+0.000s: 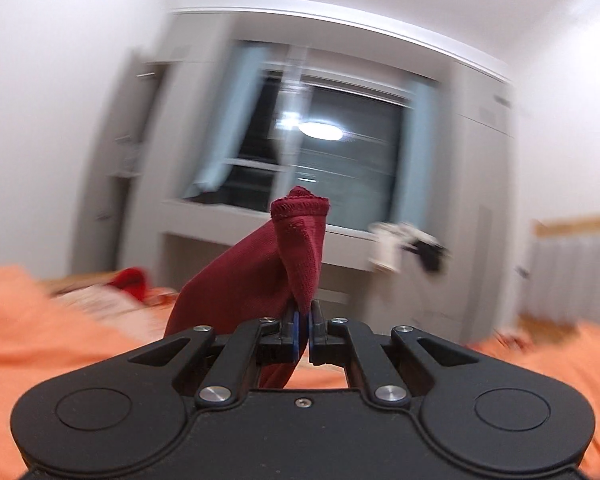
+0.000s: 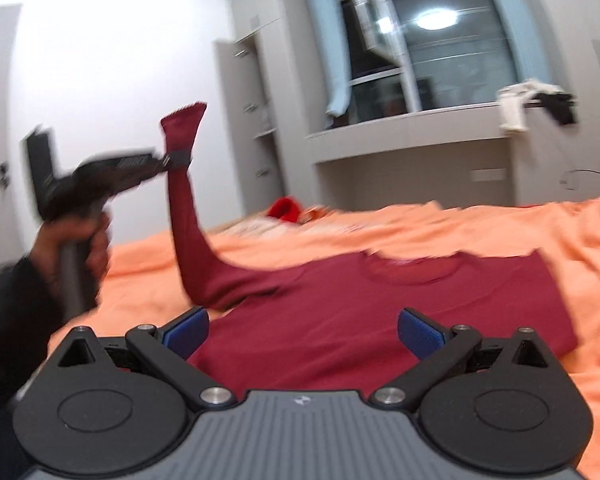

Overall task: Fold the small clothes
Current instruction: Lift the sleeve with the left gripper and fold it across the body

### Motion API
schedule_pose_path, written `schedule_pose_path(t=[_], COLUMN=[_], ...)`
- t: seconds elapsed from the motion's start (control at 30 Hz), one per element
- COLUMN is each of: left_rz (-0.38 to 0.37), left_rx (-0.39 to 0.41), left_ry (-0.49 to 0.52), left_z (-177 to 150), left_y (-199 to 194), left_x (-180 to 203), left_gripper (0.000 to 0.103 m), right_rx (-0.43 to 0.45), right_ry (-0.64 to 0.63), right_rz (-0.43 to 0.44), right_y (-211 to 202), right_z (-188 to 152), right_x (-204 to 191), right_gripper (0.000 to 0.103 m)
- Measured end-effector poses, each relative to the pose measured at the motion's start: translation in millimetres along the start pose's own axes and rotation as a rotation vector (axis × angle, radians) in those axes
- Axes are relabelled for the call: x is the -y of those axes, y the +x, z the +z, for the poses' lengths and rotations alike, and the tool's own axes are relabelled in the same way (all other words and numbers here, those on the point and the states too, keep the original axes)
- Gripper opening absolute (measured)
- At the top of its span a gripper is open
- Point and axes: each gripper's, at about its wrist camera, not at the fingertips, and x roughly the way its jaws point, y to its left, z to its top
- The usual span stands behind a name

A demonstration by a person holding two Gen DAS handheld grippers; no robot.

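Orange bedspread [image 2: 500, 240] beneath dark window [image 2: 440, 40].

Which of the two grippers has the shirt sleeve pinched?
The left gripper: shut on the sleeve of the dark red shirt, holding it up off the orange bedspread. The right gripper is open, holding nothing.

1. White walls [image 2: 112, 80] and ceiling enclosed the room.
2. Grey cupboards [image 2: 256, 92] framed a dark window [image 2: 440, 56], which reflected a round lamp [image 1: 320, 131].
3. An orange bedspread [image 2: 480, 228] covered the bed.
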Motion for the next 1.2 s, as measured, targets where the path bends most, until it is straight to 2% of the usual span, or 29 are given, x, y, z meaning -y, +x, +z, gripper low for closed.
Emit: schedule_pose_path(t=[0.17, 0.27, 0.37, 0.63, 0.7, 0.73, 0.8, 0.93, 1.0, 1.07, 1.2], left_rz=[-0.177, -0.265, -0.321, -0.414, -0.444, -0.470, -0.501, -0.548, -0.589, -0.630, -0.707], left_rx=[-0.110, -0.213, -0.296, -0.432, -0.477, -0.510, -0.542, -0.589, -0.604, -0.623, -0.636], left_ry=[0.158, 0.212, 0.255, 0.321, 0.304, 0.286, 0.266, 0.285, 0.293, 0.306, 0.309], left_z=[-33, -69, -104, -158, -161, -157, -156, -156, -156, -154, -149], left_y=[-5, -4, -12, -19, -22, -23, -23, -26, -28, -31, -36], left_x=[76, 96, 114, 126, 126, 124, 117, 109, 106, 102, 94], left_gripper=[0.003, 0.003, 0.003, 0.006, 0.011, 0.017, 0.021, 0.035, 0.040, 0.045, 0.047], right_rx=[0.071, 0.084, 0.077, 0.035, 0.018, 0.009, -0.014, -0.085, -0.118, -0.155, -0.221], right_ry=[0.059, 0.085, 0.106, 0.095, 0.084, 0.077, 0.062, 0.042, 0.055, 0.083, 0.078], right_rz=[-0.115, -0.158, -0.180, -0.188, -0.192, -0.194, -0.203, -0.228, -0.214, -0.163, -0.108], right_y=[-16, -22, -22, -12, -8, -7, -1, 14, 20, 25, 38], right_z=[10, 10, 8, 2, -2, -3, -6, -11, -14, -16, -20], right_x=[27, 43, 51, 52, 50, 50, 49, 47, 47, 47, 40], right_gripper=[0.103, 0.103, 0.103, 0.103, 0.103, 0.103, 0.103, 0.103, 0.103, 0.102, 0.088])
